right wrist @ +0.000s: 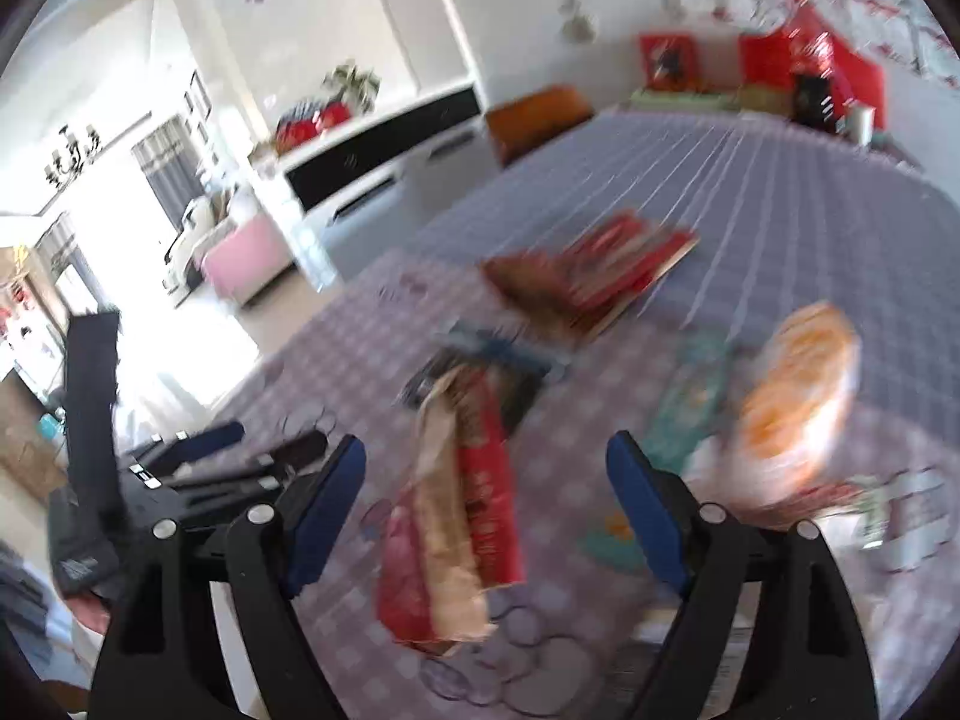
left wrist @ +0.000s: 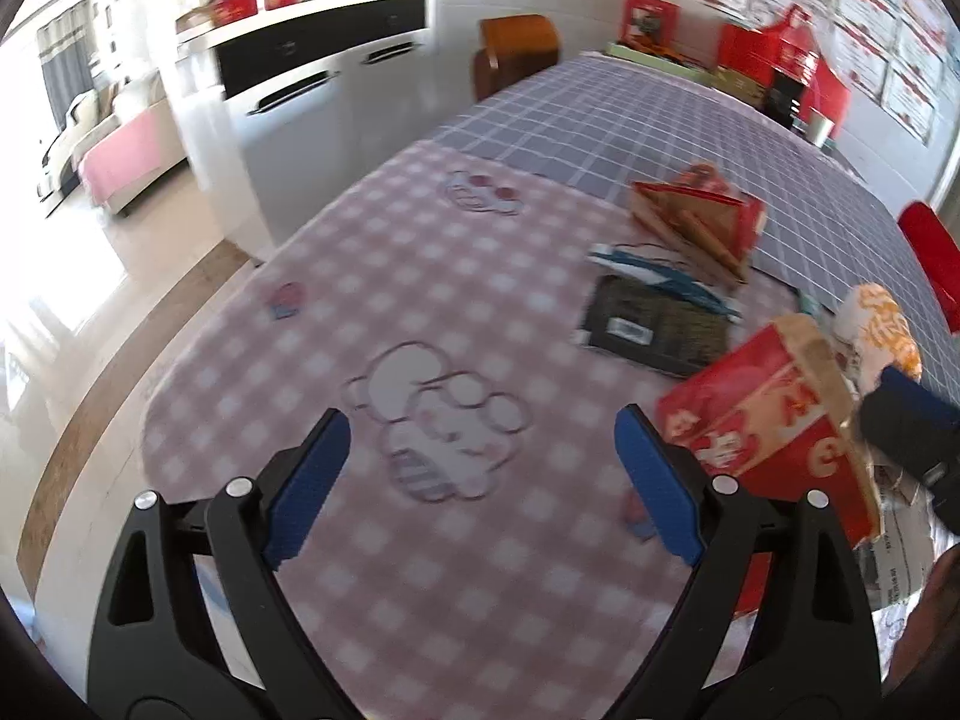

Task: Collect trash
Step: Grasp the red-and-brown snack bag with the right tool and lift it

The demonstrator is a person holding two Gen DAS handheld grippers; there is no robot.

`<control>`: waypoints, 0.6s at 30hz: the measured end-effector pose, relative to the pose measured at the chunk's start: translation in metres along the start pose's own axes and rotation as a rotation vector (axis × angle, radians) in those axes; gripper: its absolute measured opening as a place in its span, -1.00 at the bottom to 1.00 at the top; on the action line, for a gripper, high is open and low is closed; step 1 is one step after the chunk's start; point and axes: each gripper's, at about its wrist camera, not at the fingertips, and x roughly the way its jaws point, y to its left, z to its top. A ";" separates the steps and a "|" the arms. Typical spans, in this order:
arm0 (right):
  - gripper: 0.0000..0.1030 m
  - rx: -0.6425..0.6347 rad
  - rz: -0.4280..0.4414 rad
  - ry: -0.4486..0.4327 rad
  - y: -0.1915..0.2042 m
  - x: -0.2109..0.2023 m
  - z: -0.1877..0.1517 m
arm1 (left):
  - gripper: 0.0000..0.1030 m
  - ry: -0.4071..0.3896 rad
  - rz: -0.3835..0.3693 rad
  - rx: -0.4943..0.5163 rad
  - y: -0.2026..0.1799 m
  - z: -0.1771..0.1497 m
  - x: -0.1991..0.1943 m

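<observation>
My left gripper [left wrist: 480, 426] is open and empty above the pink checked cloth [left wrist: 360, 276]. My right gripper [right wrist: 486, 456] is open, and a red and brown carton [right wrist: 462, 510] stands on edge between its fingers without visible contact; the view is blurred. The same carton [left wrist: 774, 420] shows at the right of the left wrist view, with the right gripper's fingertips [left wrist: 900, 414] behind it. Other trash lies beyond: a dark flat packet [left wrist: 654, 324], a folded red and brown carton [left wrist: 696, 216], an orange and white bag [right wrist: 792, 390] and a teal wrapper [right wrist: 690, 402].
The table [left wrist: 630, 120] carries a purple grid cloth at its far half, with red boxes [left wrist: 780, 60] and a cup [left wrist: 819, 126] against the wall. A wooden chair [left wrist: 516, 48] stands at the far end. White cabinets [left wrist: 300, 108] and open floor lie left of the table.
</observation>
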 end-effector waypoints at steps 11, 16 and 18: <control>-0.17 0.080 -0.075 -0.041 -0.007 -0.010 -0.006 | 0.71 0.003 -0.006 -0.026 0.009 0.000 -0.006; -0.16 0.148 -0.180 -0.245 -0.045 -0.088 0.000 | 0.71 -0.027 -0.076 0.054 -0.031 0.007 -0.019; -0.16 0.191 -0.240 -0.297 -0.066 -0.111 -0.003 | 0.71 -0.038 -0.120 0.102 -0.056 0.013 -0.025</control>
